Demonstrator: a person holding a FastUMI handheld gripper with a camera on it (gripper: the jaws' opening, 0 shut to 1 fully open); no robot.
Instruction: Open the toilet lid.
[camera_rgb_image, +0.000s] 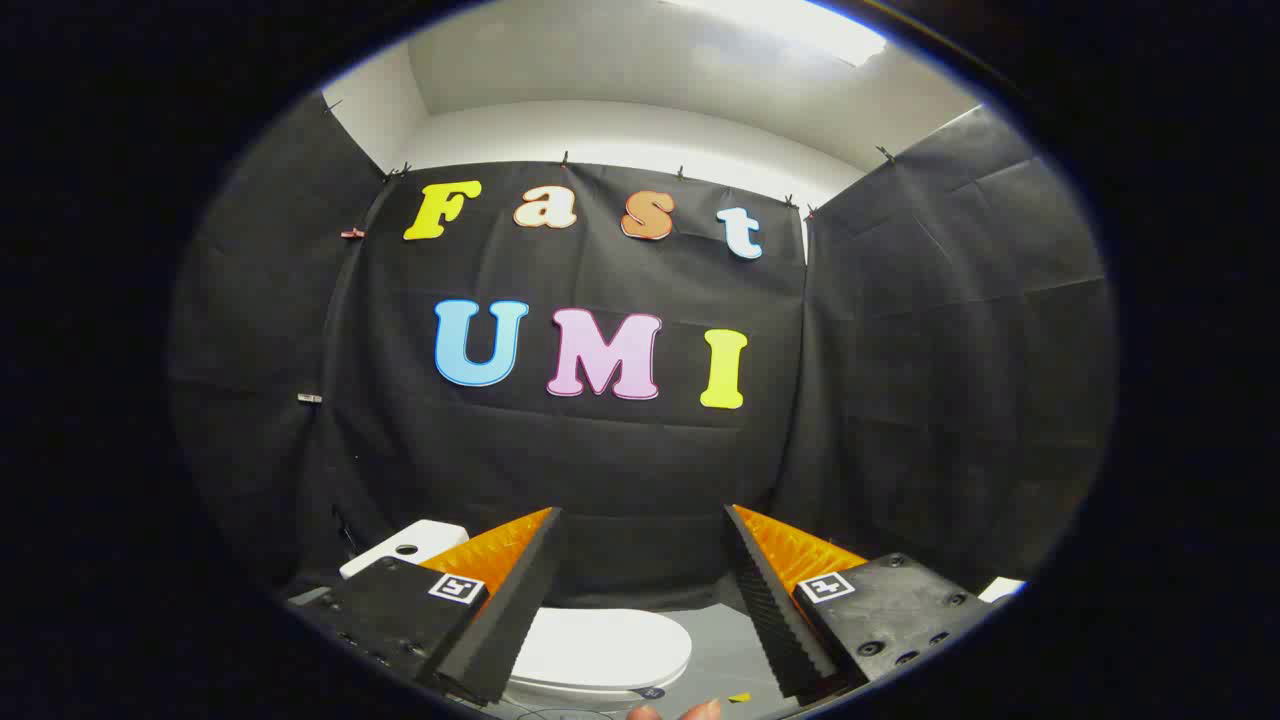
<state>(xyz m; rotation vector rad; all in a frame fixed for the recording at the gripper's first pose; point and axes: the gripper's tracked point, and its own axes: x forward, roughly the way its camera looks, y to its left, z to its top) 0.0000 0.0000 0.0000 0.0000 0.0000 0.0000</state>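
gripper view: the gripper (640, 590) has its fingers spread wide apart, holding nothing. below and between them lies the white toilet lid (600, 648), shut, on a grey floor (725, 655). fingertips of a hand (680, 712) are cut off beneath.

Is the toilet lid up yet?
No. The white lid lies flat and closed below the open tongs, whose fingers stand apart, touching nothing.
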